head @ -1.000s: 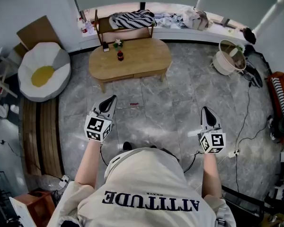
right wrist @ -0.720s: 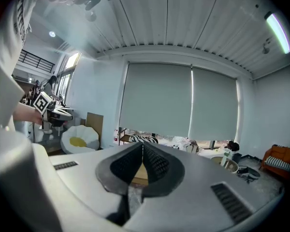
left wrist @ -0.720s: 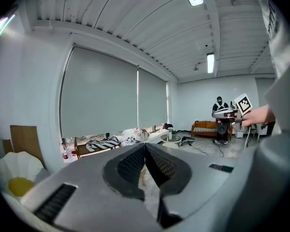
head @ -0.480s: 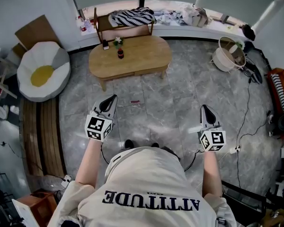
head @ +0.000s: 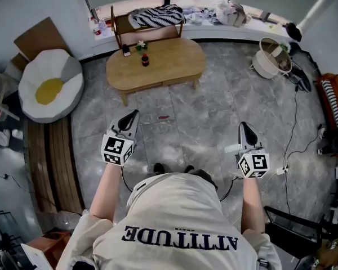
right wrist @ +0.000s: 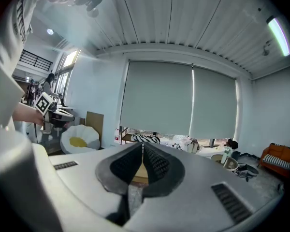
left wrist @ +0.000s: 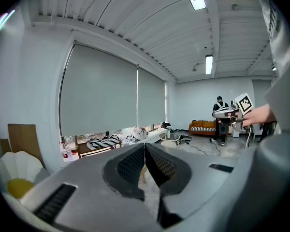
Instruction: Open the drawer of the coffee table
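Floor [head: 191, 122] between tongs [head: 133, 115] [head: 243, 127] and coffee table [head: 158, 67]

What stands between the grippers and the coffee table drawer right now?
Nothing tall. Only open grey floor lies between the left gripper, the right gripper and the coffee table. One small reddish scrap lies flat on the tiles ahead of the left gripper.

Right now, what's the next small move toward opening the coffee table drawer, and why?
Probably step closer: the coffee table stands across the floor, well beyond the left tongs and right tongs, both shut and empty, so they can't reach it yet.
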### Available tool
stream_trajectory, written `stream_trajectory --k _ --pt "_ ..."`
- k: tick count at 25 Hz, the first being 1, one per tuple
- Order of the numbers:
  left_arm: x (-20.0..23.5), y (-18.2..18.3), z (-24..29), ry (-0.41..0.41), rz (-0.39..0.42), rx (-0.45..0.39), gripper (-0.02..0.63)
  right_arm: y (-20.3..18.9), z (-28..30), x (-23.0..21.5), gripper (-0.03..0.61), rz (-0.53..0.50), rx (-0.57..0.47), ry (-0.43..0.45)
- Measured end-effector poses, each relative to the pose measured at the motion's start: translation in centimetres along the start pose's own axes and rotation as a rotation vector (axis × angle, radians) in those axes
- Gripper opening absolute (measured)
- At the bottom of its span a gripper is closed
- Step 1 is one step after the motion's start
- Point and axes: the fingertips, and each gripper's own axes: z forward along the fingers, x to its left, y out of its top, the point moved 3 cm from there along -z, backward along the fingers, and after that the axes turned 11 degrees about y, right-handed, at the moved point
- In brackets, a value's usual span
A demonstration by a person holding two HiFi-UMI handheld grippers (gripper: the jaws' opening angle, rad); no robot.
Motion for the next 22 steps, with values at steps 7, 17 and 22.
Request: stream_trajectory --k 7,17,22 --pt "2.1 -1.0 -0.8 -0.048 0.007 0.005 0.021 -0.6 1.1 2.9 0.020 0.032 0.006 -0.015" --pt "3.7 -2.0 -1.2 -0.051 -0.011 0.019 0.021 -0.4 1.7 4.5 0.020 0.027 0.025 -0.011" --pt "3.9 -1.9 -0.7 -0.050 -0.014 0.027 0.021 -0.5 2.7 4.3 0.020 0.031 0.035 0.006"
